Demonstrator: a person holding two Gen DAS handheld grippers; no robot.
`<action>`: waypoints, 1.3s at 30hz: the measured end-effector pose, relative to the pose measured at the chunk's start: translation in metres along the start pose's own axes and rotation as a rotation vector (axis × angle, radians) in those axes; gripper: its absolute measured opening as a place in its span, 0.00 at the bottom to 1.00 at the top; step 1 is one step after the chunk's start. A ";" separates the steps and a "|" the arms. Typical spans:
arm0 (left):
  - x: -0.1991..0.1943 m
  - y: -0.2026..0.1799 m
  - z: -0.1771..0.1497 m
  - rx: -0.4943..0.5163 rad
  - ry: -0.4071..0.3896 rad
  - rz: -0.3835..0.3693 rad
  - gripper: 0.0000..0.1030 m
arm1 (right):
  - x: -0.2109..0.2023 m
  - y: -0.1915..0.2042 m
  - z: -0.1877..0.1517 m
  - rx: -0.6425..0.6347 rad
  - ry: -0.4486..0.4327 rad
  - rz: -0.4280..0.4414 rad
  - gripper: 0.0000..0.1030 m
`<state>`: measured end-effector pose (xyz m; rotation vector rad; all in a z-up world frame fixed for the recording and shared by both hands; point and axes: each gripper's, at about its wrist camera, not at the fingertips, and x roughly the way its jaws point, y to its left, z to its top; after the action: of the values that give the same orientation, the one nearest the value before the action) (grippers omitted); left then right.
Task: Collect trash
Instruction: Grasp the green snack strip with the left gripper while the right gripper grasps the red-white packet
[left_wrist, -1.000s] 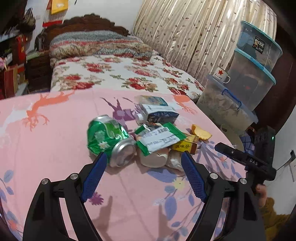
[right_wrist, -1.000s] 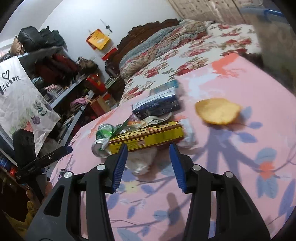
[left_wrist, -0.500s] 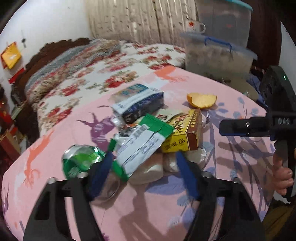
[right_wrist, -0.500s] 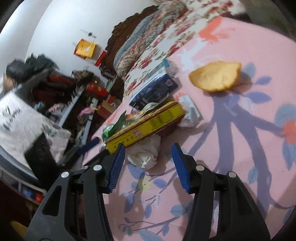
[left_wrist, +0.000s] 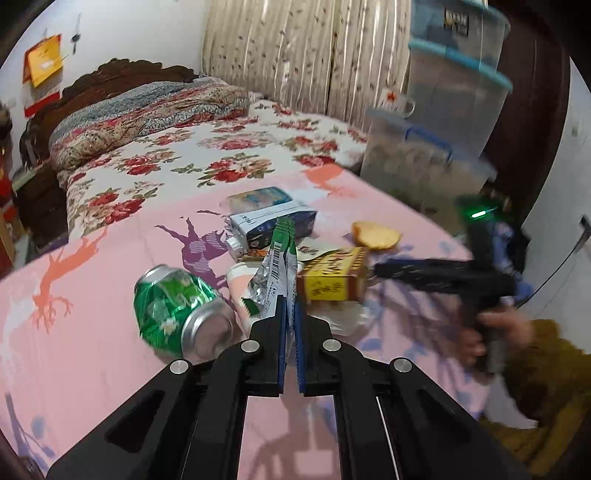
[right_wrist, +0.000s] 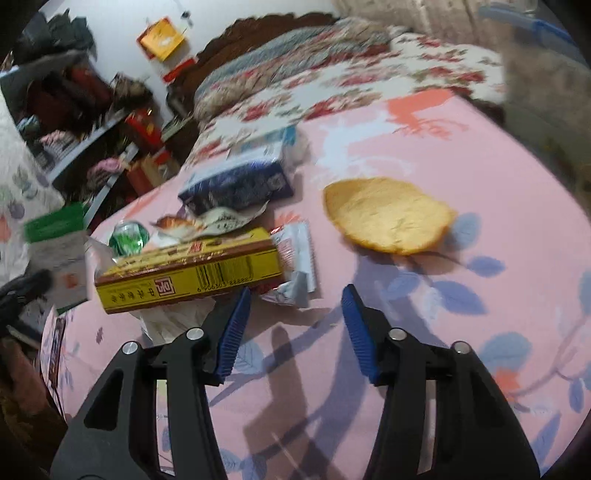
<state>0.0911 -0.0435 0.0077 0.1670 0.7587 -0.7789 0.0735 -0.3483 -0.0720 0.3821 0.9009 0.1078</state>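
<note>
On the table (left_wrist: 92, 332) the litter sits in one heap. In the left wrist view the can (left_wrist: 177, 308) lies at its left, the box (left_wrist: 332, 275) at its right, the carton (left_wrist: 273, 225) behind them, and the peel (left_wrist: 376, 234) apart to the right. A wrapper (left_wrist: 279, 269) stands up at the middle. The bed (left_wrist: 207, 155) is behind the table, and stacked tubs (left_wrist: 443, 110) to its right.

My blue ribbed pads (left_wrist: 282, 332) on black arms; green-and-white barcoded wrapper (left_wrist: 277, 266); crushed green aluminium can (left_wrist: 173, 306); yellow-and-brown cardboard box (right_wrist: 188, 273); navy-and-white carton (right_wrist: 236, 184); orange peel (right_wrist: 388, 216); pink leaf-printed tablecloth (right_wrist: 480, 184); red-rose floral bedspread (left_wrist: 207, 158).
</note>
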 end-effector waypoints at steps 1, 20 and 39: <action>-0.007 0.000 -0.003 -0.016 -0.007 -0.014 0.04 | 0.005 0.003 -0.002 -0.009 0.011 0.012 0.26; 0.015 -0.081 -0.018 0.042 0.079 -0.233 0.04 | -0.150 -0.079 -0.092 0.167 -0.264 -0.227 0.15; 0.105 -0.183 0.001 0.164 0.243 -0.368 0.04 | -0.146 -0.129 -0.129 0.448 -0.225 0.021 0.53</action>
<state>0.0143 -0.2343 -0.0382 0.2777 0.9700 -1.1862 -0.1265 -0.4686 -0.0832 0.8044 0.6932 -0.1192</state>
